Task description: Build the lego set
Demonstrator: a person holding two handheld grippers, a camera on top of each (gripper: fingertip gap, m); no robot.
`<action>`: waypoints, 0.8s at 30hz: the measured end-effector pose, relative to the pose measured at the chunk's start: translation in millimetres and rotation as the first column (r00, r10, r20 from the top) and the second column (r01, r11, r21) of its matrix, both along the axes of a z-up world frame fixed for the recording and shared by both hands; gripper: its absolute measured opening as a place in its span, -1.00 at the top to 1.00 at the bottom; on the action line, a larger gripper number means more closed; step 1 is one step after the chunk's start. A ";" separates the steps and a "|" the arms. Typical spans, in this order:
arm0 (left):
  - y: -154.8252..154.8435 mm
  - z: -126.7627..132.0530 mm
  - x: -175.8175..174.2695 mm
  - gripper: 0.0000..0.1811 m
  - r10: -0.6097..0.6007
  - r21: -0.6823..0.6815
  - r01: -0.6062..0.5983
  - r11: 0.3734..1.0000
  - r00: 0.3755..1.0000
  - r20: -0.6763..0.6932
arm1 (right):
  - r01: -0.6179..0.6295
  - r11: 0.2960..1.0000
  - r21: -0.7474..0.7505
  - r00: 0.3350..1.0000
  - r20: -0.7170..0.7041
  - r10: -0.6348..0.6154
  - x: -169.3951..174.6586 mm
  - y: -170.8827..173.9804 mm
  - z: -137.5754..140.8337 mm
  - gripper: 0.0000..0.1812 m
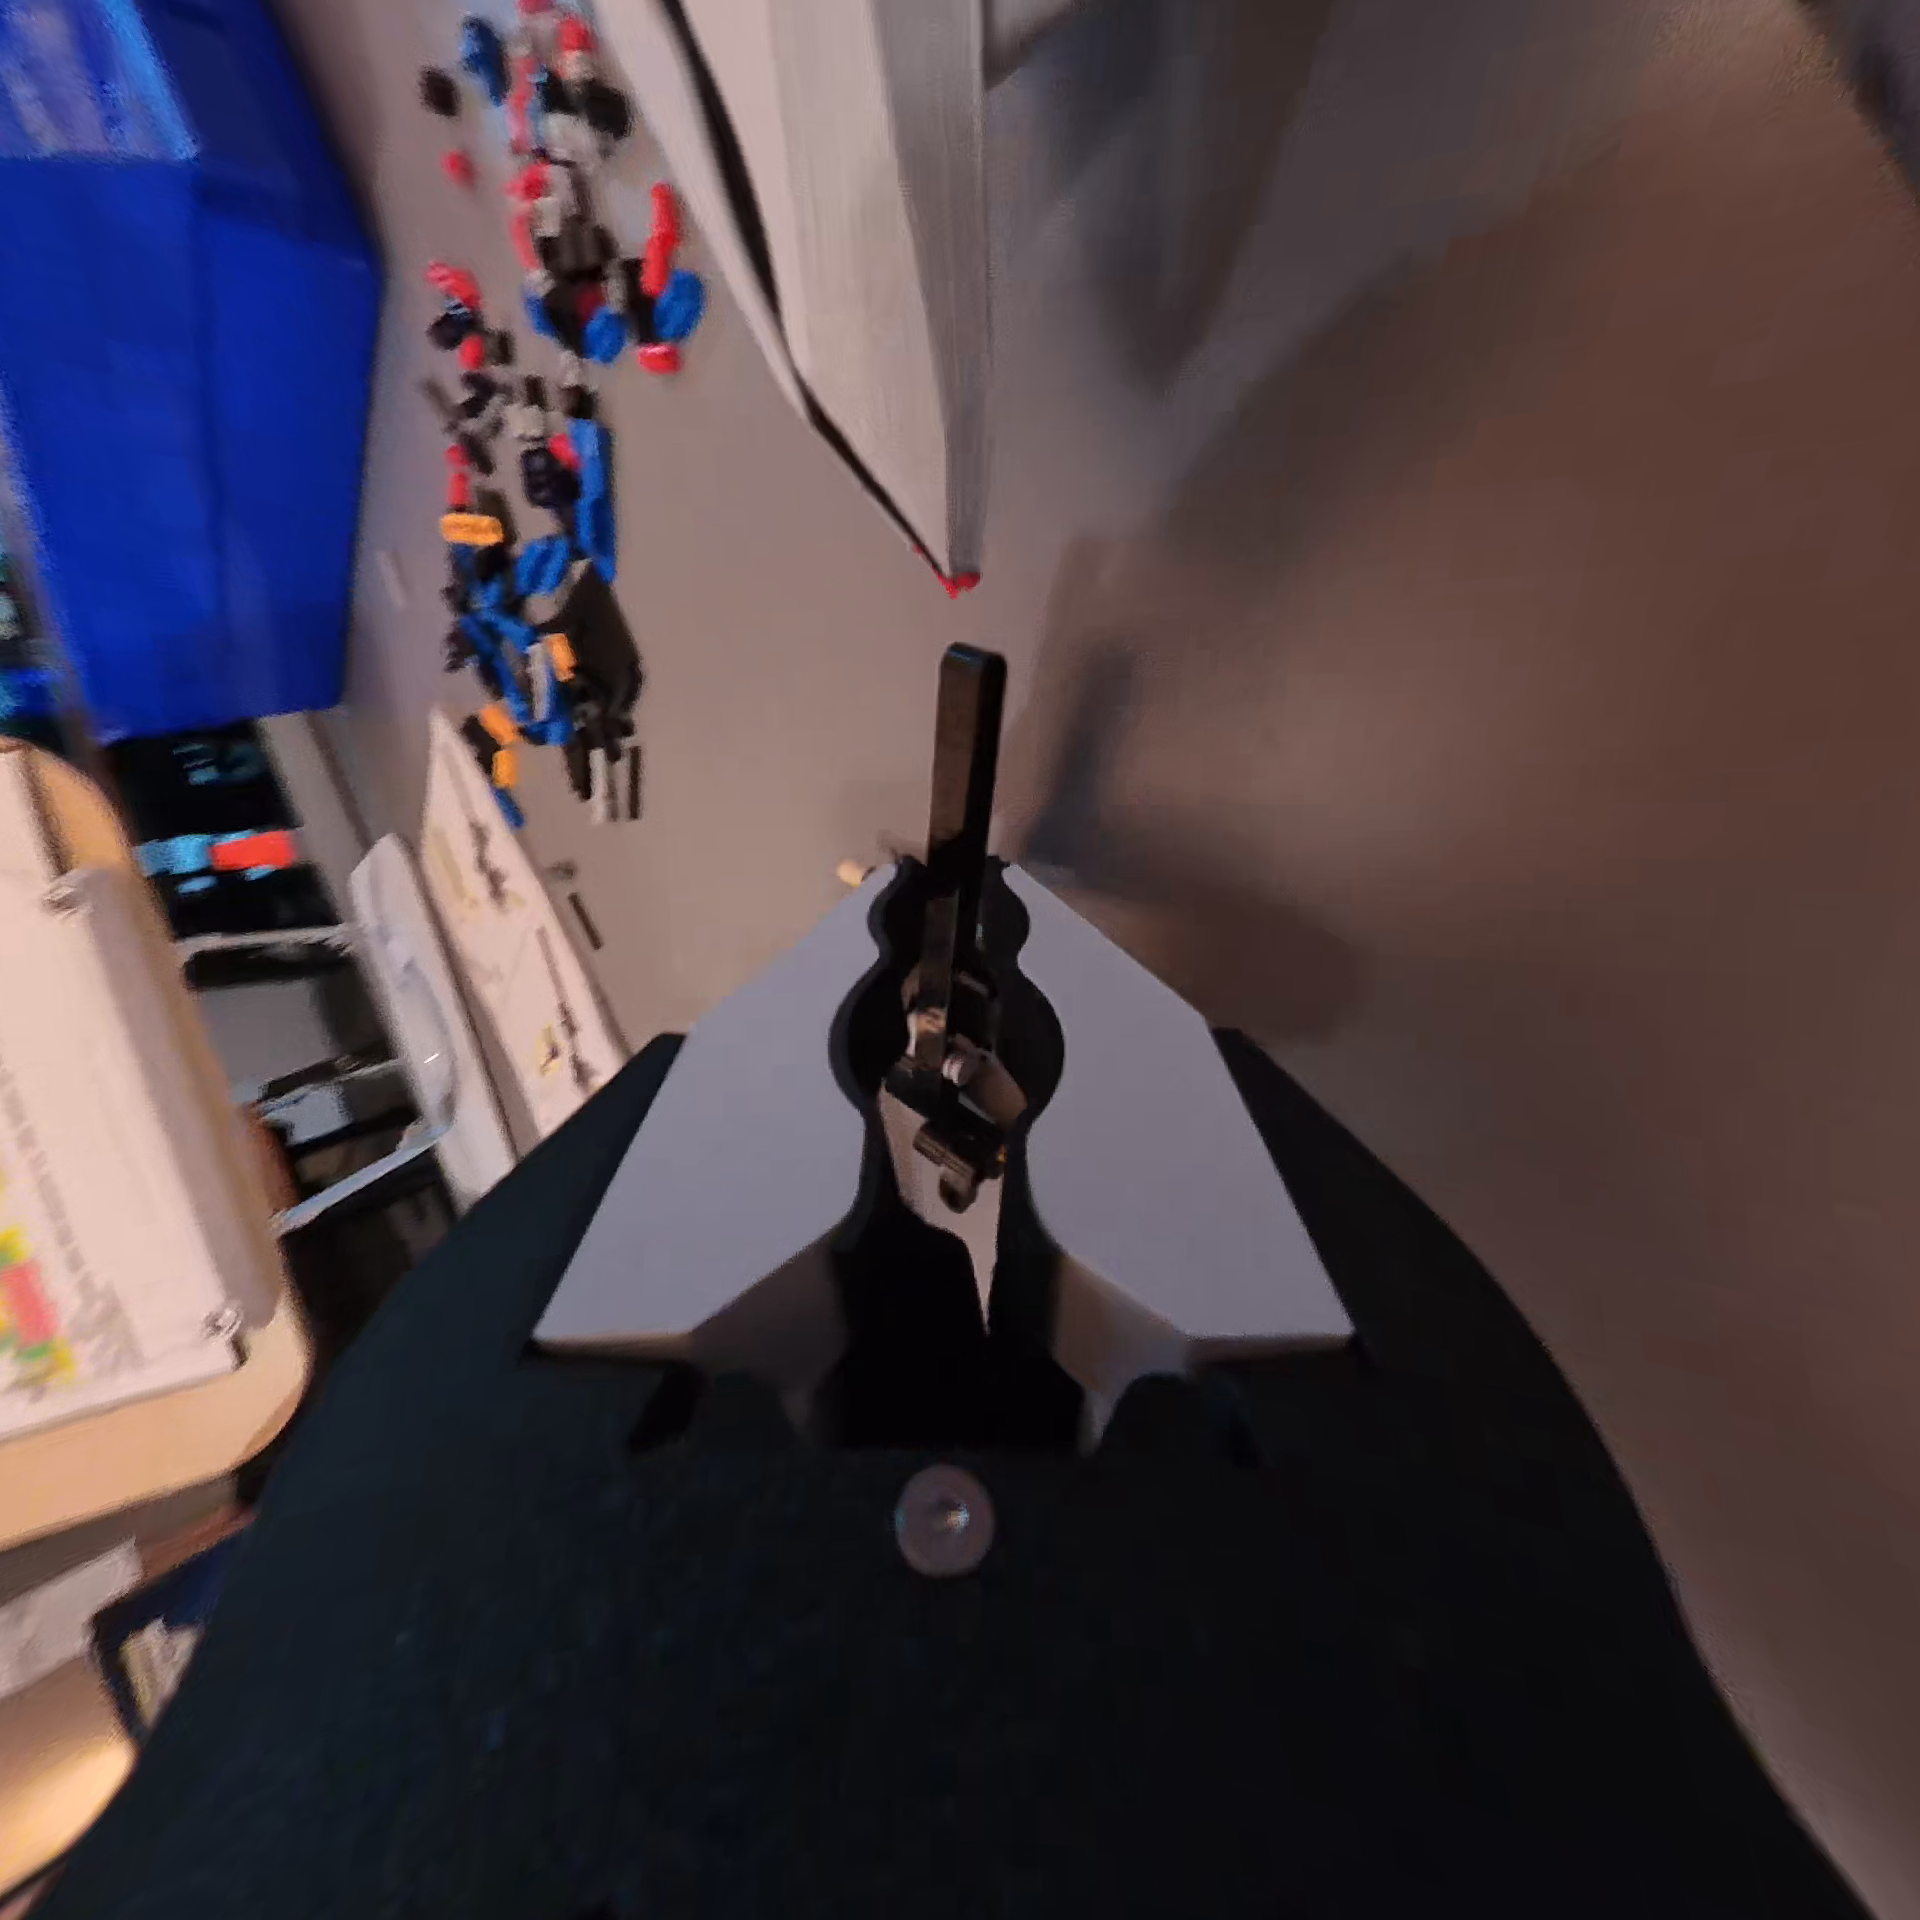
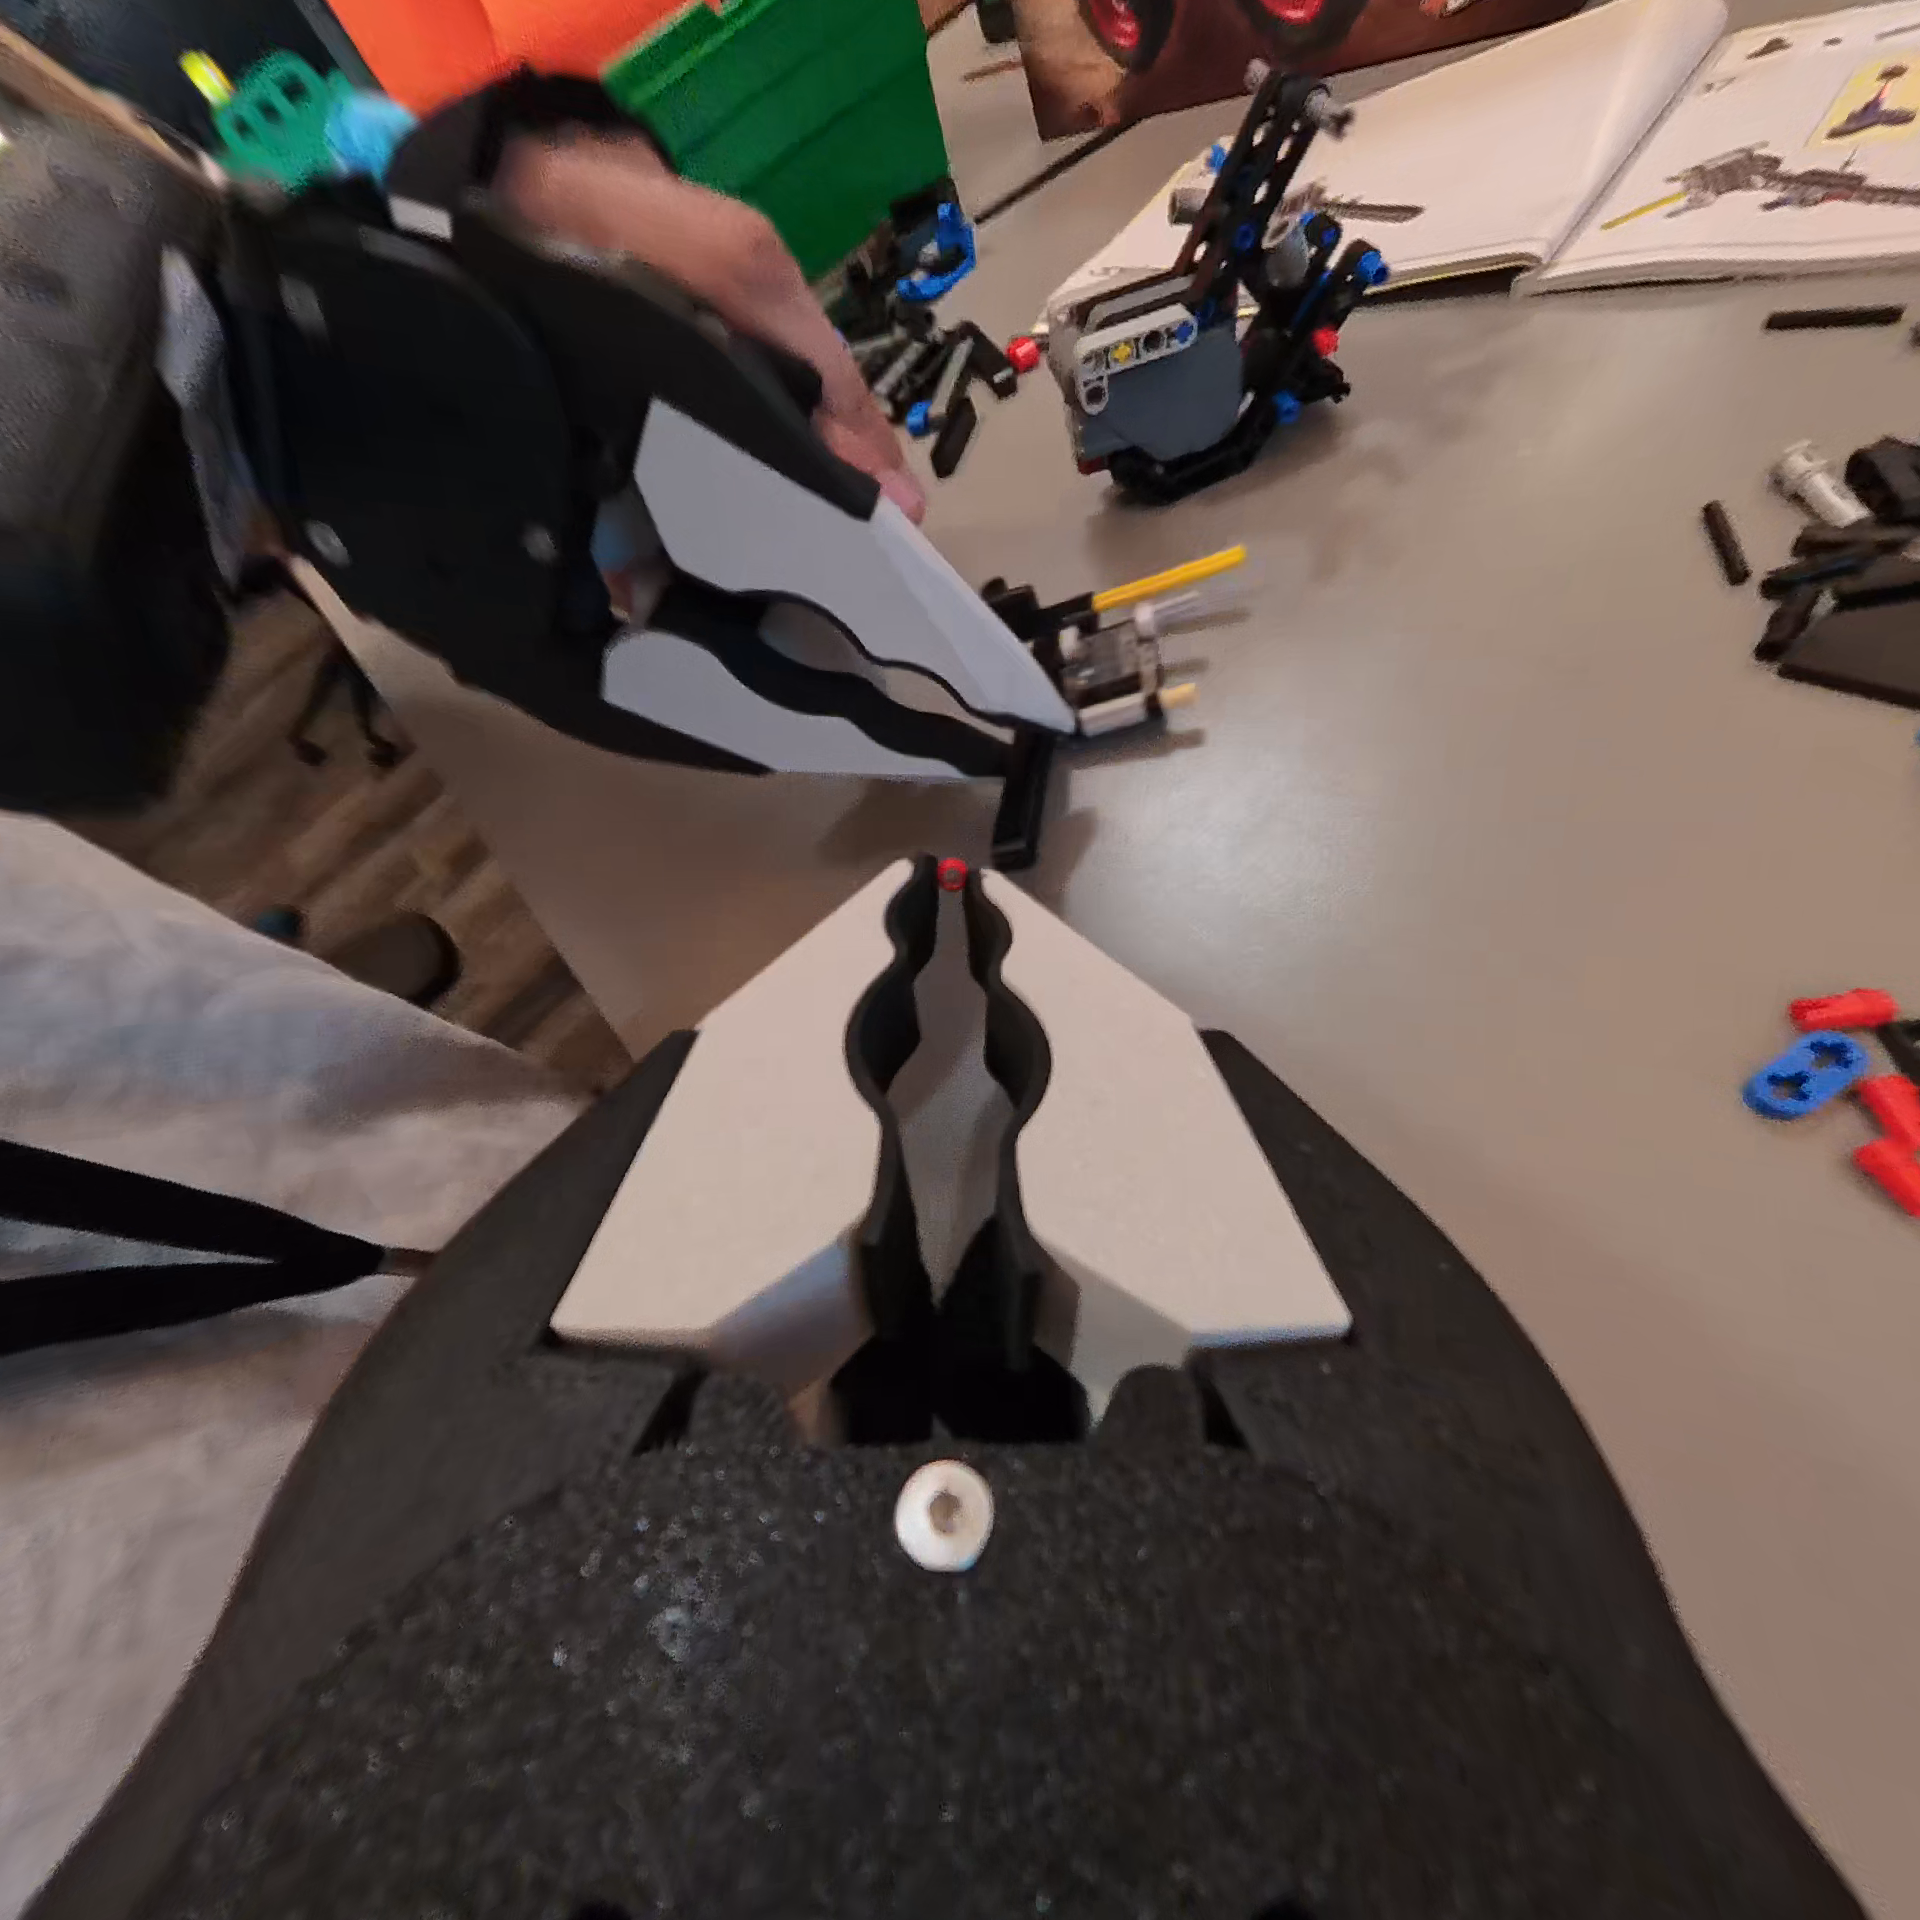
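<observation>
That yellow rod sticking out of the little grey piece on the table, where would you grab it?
Probably by its free end. The yellow rod juts out sideways from the small grey assembly, clear of the table, so its far tip is bare. Come in from that open side with the jaws above and below it; its near end is buried among black parts.

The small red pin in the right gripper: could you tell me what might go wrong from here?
The red pin is pinched only at the very tips of the right gripper, so it could pop out. The black beam sticks far out of the left gripper, so pushing the pin in may lever it askew. A dropped pin could vanish among loose parts.
</observation>
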State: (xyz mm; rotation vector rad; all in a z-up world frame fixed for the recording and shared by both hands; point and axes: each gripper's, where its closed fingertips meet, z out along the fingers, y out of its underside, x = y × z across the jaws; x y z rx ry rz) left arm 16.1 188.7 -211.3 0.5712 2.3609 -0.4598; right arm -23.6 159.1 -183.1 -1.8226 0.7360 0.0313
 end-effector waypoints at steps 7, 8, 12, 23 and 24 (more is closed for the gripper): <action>-10.1 23.6 12.5 0.91 0.171 -0.278 -0.094 0.956 0.948 0.269 | -0.094 0.964 0.250 0.988 -0.094 0.121 -0.5 15.5 29.0 0.96; -11.8 24.9 9.9 0.91 0.178 -0.302 -0.092 0.949 0.946 0.272 | -0.108 0.963 0.249 0.985 -0.102 0.137 1.0 19.2 29.7 0.96; -13.2 24.0 6.2 0.91 0.215 -0.345 -0.118 0.931 0.942 0.257 | -0.135 0.986 0.102 0.982 -0.121 0.147 8.8 28.9 14.7 0.96; -10.5 24.2 -0.7 0.91 0.212 -0.346 -0.092 0.934 0.920 0.329 | -0.185 0.983 0.017 0.970 -0.159 0.185 7.0 40.1 7.1 0.96; -10.2 24.2 -0.8 0.91 0.212 -0.346 -0.090 0.934 0.919 0.332 | -0.196 0.981 0.016 0.967 -0.162 0.196 6.6 40.3 7.0 0.96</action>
